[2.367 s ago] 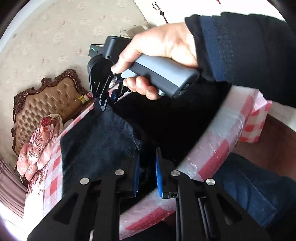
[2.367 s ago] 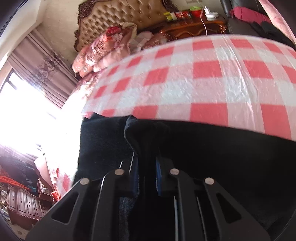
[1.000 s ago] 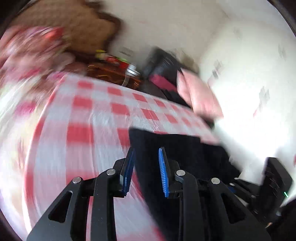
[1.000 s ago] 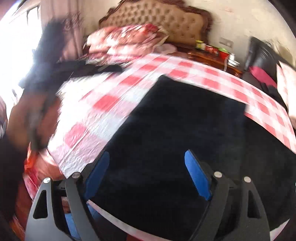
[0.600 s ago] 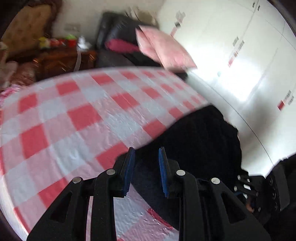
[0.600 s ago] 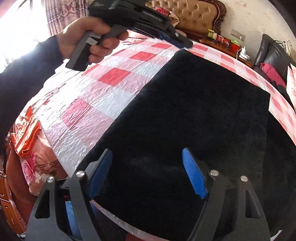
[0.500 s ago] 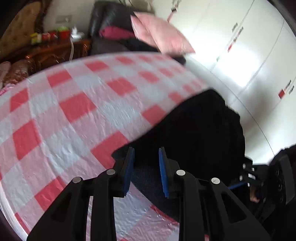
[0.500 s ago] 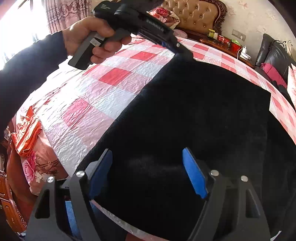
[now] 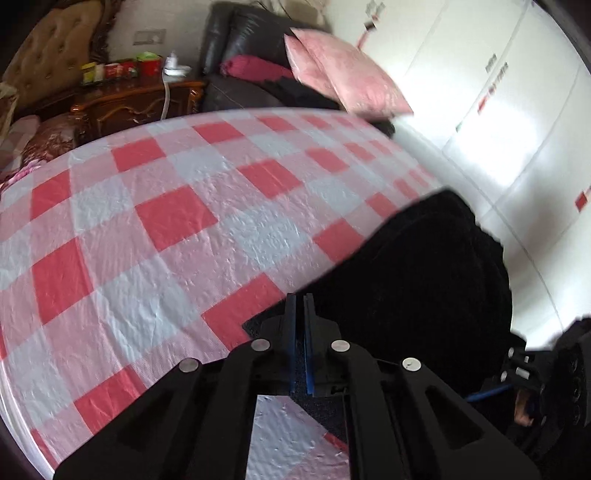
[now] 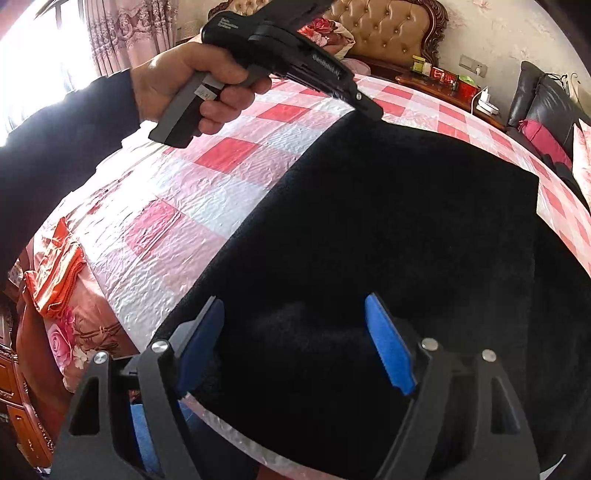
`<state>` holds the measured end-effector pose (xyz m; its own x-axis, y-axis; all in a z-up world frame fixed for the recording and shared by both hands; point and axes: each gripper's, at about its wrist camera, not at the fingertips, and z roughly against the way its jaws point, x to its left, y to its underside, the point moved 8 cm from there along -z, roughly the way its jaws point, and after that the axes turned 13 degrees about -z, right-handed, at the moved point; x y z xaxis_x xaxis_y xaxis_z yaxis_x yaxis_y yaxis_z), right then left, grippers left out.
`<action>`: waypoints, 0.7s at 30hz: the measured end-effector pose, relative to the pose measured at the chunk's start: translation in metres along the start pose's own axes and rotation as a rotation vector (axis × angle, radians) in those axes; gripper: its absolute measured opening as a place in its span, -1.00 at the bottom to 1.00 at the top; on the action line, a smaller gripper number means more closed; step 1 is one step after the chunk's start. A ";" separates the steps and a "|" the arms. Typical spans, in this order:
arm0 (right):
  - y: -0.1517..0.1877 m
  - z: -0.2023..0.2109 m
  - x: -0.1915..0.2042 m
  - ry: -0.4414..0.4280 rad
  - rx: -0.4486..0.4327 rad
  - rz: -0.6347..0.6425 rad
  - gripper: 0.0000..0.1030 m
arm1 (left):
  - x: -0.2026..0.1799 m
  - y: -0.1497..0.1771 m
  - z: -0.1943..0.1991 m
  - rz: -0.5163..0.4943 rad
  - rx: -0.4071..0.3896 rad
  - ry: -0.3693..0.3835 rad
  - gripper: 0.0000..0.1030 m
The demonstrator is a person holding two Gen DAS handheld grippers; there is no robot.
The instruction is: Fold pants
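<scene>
The black pants (image 10: 388,229) lie flat on the red-and-white checked table (image 10: 207,173), folded into a broad rectangle. In the left wrist view they (image 9: 417,273) fill the lower right. My left gripper (image 9: 299,306) is shut on the far left corner of the pants; it also shows in the right wrist view (image 10: 373,110), tip at that corner. My right gripper (image 10: 295,332) is open and empty, just above the near edge of the pants.
A tufted headboard (image 10: 384,29) and floral bedding lie beyond the table. A wooden nightstand (image 9: 136,99) with small items, a black leather sofa (image 9: 243,59) and a pink cushion (image 9: 343,81) stand at the back. White cabinets (image 9: 517,110) are to the right.
My right gripper let go of the pants and opened wide. My left gripper swung to the far left corner of the pants and closed on it.
</scene>
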<state>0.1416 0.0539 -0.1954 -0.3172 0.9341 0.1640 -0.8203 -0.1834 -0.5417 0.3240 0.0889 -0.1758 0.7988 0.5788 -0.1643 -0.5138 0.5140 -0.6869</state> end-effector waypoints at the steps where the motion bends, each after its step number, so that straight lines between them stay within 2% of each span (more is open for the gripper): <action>1: 0.000 0.000 0.000 0.003 -0.001 0.002 0.54 | 0.005 -0.003 0.008 0.033 -0.031 -0.038 -0.86; 4: 0.001 0.000 0.000 0.002 -0.005 -0.002 0.54 | 0.001 -0.010 0.028 0.056 -0.086 -0.035 -0.65; 6: 0.001 0.000 0.000 0.002 -0.007 -0.003 0.54 | -0.011 -0.010 0.029 0.011 -0.054 -0.042 -0.38; 8: 0.001 0.000 0.000 0.003 -0.007 -0.003 0.54 | -0.016 -0.005 0.019 -0.025 0.008 -0.095 -0.18; 10: 0.000 0.000 0.000 0.004 -0.008 -0.004 0.55 | -0.018 0.001 0.012 -0.048 0.048 -0.111 -0.18; 11: 0.000 0.000 -0.001 0.003 -0.008 -0.005 0.55 | -0.019 0.003 0.008 -0.064 0.063 -0.118 -0.24; 12: 0.000 0.000 -0.001 0.003 -0.008 -0.004 0.55 | -0.020 0.005 0.004 -0.082 0.083 -0.127 -0.59; 15: 0.000 0.000 -0.001 0.003 -0.010 -0.006 0.55 | -0.018 0.007 -0.009 -0.123 0.129 -0.166 -0.63; 16: 0.000 0.000 -0.001 0.004 -0.009 -0.007 0.55 | -0.014 0.005 -0.011 -0.122 0.131 -0.192 -0.65; 17: 0.000 0.000 -0.001 0.005 -0.009 -0.008 0.56 | -0.009 0.004 -0.012 -0.115 0.135 -0.223 -0.77; 18: 0.000 0.000 -0.001 0.006 -0.009 -0.007 0.56 | 0.005 0.002 -0.012 -0.092 0.146 -0.309 -0.87; 19: 0.000 0.000 -0.001 0.007 -0.011 -0.008 0.57 | 0.013 0.001 -0.010 -0.065 0.142 -0.345 -0.87; 21: -0.001 0.000 0.000 0.008 -0.011 -0.007 0.57 | 0.020 -0.007 0.008 0.023 0.041 -0.332 -0.85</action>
<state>0.1424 0.0539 -0.1953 -0.3079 0.9376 0.1613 -0.8172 -0.1738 -0.5495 0.3409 0.1022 -0.1689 0.6444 0.7620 0.0646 -0.5485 0.5194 -0.6552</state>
